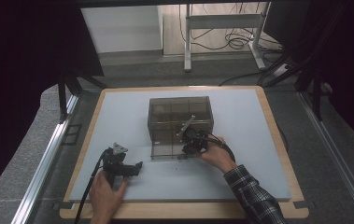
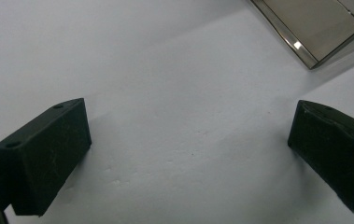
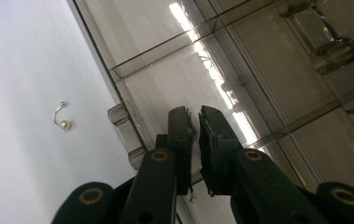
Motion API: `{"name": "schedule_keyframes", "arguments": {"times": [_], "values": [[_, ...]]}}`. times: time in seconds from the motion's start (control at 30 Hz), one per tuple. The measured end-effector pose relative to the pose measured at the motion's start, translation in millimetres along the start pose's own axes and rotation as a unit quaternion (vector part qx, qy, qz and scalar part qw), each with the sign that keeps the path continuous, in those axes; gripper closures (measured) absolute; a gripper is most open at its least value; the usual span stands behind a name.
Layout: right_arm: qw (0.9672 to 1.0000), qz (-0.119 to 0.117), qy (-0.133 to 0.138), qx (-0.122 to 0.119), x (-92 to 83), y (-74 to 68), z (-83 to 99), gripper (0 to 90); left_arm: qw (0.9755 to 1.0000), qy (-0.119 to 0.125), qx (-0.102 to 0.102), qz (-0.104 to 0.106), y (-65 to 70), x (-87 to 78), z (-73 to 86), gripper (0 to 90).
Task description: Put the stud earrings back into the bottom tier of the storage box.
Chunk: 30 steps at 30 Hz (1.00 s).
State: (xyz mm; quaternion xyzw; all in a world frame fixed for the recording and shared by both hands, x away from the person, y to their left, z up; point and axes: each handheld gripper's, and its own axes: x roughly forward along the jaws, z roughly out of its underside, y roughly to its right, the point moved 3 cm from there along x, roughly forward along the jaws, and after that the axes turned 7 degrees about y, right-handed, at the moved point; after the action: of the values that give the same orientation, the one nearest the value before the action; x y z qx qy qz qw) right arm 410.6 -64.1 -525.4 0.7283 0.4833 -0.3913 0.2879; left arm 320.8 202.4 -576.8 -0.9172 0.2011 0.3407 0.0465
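A smoky clear box point(image 1: 179, 114) stands mid-table with its bottom drawer point(image 1: 165, 151) pulled out toward me. My right gripper point(image 1: 186, 148) points down over the drawer's right end. In the right gripper view its jaws point(image 3: 198, 126) stand almost together above a drawer compartment point(image 3: 184, 79), with a thin bit of wire at their inner edge; whether it is gripped I cannot tell. A pearl earring point(image 3: 62, 122) lies on the table beside the drawer's front. My left gripper point(image 1: 137, 167) rests on the table left of the drawer, open point(image 2: 188, 154), nothing between its jaws.
The white tabletop point(image 1: 240, 163) has a wooden rim. The drawer's corner point(image 2: 315, 28) lies just ahead and to the right of the left jaws. Metal rails run down both sides of the table, and a desk frame with cables stands behind it.
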Motion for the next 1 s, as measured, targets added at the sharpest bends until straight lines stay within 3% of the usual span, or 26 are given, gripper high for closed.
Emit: {"name": "schedule_keyframes", "arguments": {"times": [0.5, 0.73, 1.0], "values": [[0.9997, -0.014, 0.019, 0.002, -21.2, -7.8, -9.0, 79.0, 1.0000, 0.002, -0.002, -0.001, 0.2, 0.2, 0.0, 0.0], [0.9991, -0.032, 0.024, -0.010, -26.9, -22.8, -9.1, 79.1, 1.0000, 0.000, 0.002, 0.000, -0.3, 0.0, -0.1, 0.0], [0.9979, -0.054, 0.024, -0.025, -20.6, -40.6, -6.6, 79.3, 1.0000, 0.002, 0.000, 0.000, -0.1, 0.2, -0.1, 0.0]]}}
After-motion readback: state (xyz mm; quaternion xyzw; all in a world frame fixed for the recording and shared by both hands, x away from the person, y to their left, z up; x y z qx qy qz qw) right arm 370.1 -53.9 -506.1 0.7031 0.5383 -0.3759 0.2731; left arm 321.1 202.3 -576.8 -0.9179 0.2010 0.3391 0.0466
